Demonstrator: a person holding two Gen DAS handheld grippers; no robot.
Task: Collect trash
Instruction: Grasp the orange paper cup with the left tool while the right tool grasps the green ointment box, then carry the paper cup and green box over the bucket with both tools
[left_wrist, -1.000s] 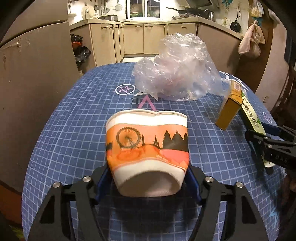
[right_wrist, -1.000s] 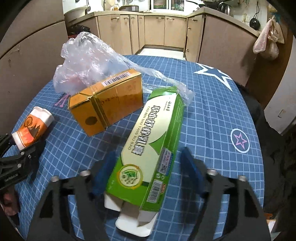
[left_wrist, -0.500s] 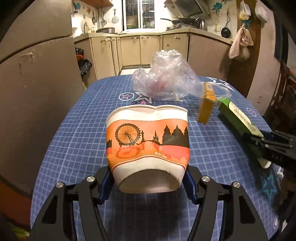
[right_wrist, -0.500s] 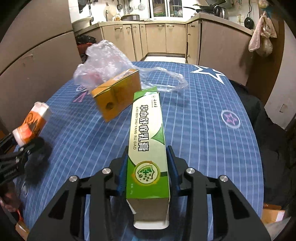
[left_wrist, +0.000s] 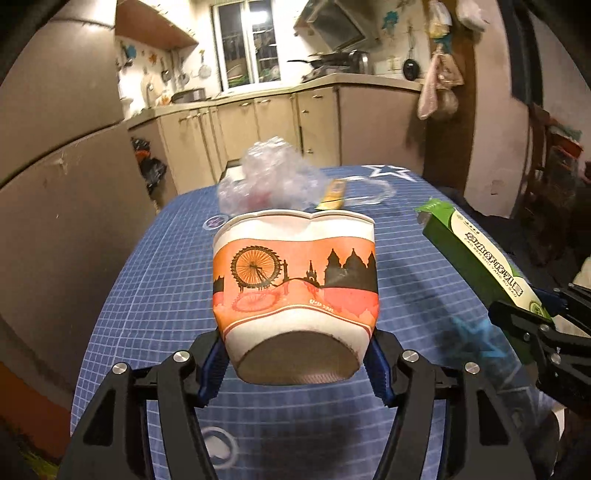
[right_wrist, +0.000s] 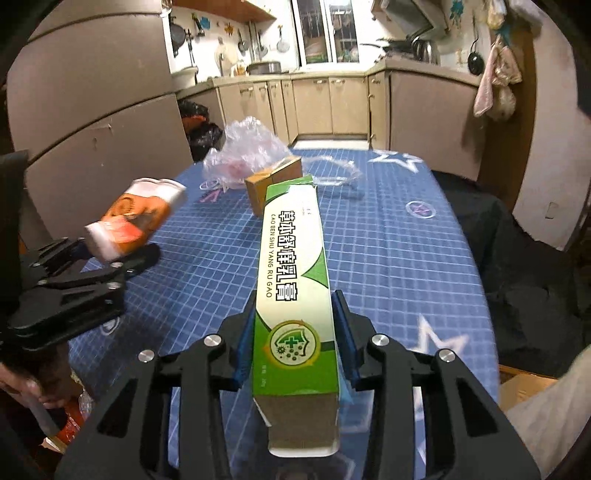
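Note:
My left gripper (left_wrist: 297, 363) is shut on a squashed orange-and-white paper cup (left_wrist: 295, 288) with a skyline print, held above the blue checked table (left_wrist: 155, 295). The right wrist view shows the same cup (right_wrist: 136, 218) at the left. My right gripper (right_wrist: 293, 339) is shut on a long green-and-white carton (right_wrist: 293, 280), lifted off the table and pointing away from me. That carton (left_wrist: 476, 258) and the right gripper (left_wrist: 535, 325) also show at the right edge of the left wrist view.
A crumpled clear plastic bag (right_wrist: 247, 155) and a yellow-brown box (right_wrist: 271, 182) lie at the far end of the table. Kitchen cabinets (right_wrist: 325, 103) stand behind it. A dark cloth (right_wrist: 517, 251) lies beside the table's right edge.
My right gripper closed on the green carton and lifted it off the table. Both grippers drew back and rose with their loads, so the bag and the box now look farther away.

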